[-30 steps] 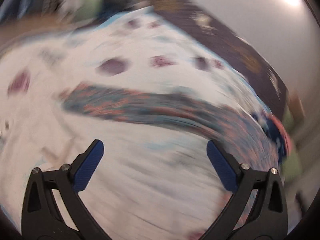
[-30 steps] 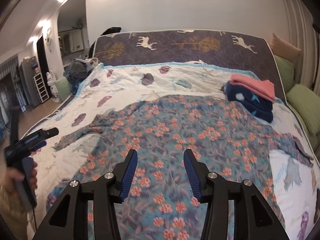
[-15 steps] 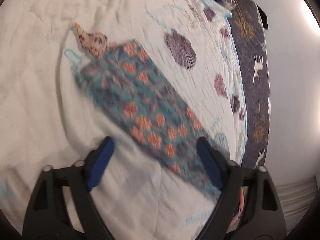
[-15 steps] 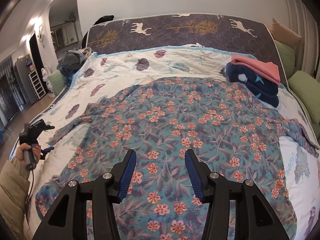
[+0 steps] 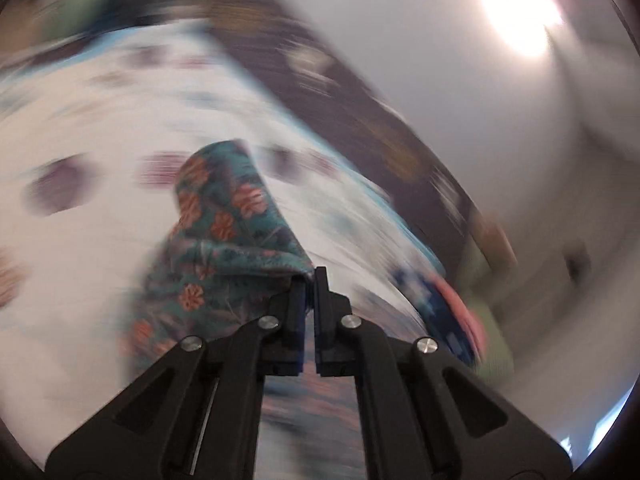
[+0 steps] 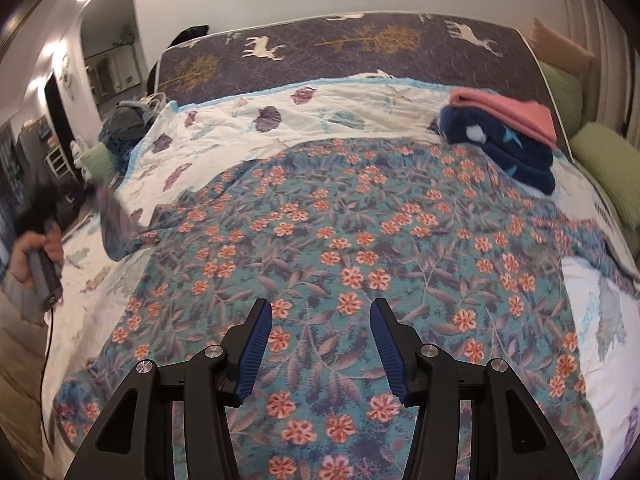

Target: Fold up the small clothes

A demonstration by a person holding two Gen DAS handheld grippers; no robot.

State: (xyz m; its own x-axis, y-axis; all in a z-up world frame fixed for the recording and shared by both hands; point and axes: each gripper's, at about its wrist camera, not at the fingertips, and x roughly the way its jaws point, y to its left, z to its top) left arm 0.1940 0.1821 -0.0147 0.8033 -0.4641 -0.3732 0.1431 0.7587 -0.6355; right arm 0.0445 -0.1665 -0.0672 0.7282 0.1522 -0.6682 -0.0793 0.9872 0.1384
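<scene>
A teal garment (image 6: 340, 256) with orange flowers lies spread flat across the bed. Its left sleeve (image 5: 224, 236) rises off the quilt, and my left gripper (image 5: 309, 280) is shut on the sleeve's end. That view is heavily blurred. In the right wrist view the lifted sleeve (image 6: 116, 224) shows as a blur at the left, beside the hand (image 6: 38, 248) that holds the left gripper. My right gripper (image 6: 320, 316) hangs open above the garment's near part, with nothing between its blue pads.
A white quilt (image 6: 248, 128) with shell prints covers the bed. A folded stack, pink on navy (image 6: 508, 136), sits at the far right. Green pillows (image 6: 608, 172) line the right side, a dark deer-print mattress (image 6: 360, 48) stands behind, and a clothes pile (image 6: 124, 120) lies far left.
My left gripper went from wide open above the sleeve to shut on its end and lifted it off the quilt. My right gripper sank slightly closer to the garment.
</scene>
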